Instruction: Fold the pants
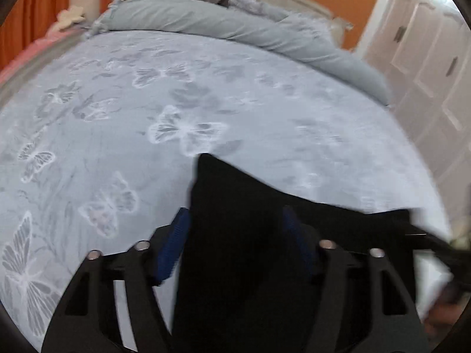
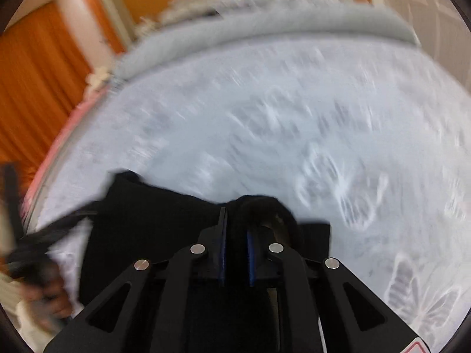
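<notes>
Black pants (image 1: 235,220) are seen lying on a bed (image 1: 117,135) covered with a pale blue sheet printed with butterflies. In the left wrist view the cloth fills the 6 o'clock part of the picture, with one corner rising toward the centre and an edge running off toward 3 o'clock. The left hand-held gripper (image 1: 237,235) is held released: its blue pads (image 1: 173,247) stand wide apart, with the pants between them, and no pad can be seen pressing on the cloth. In the right wrist view, which is blurred, the pants (image 2: 147,220) are spread from 9 o'clock toward the centre. The right hand-held gripper (image 2: 235,235) is nearly clenched, only a narrow slit being left between its pads; dark cloth lies in and behind that slit, but whether it is pinched cannot be told. A grey duvet (image 1: 229,26) is heaped at 12 o'clock, orange curtains (image 2: 38,88) hang at 10 o'clock, and white doors (image 1: 426,67) are seen at 2 o'clock.
</notes>
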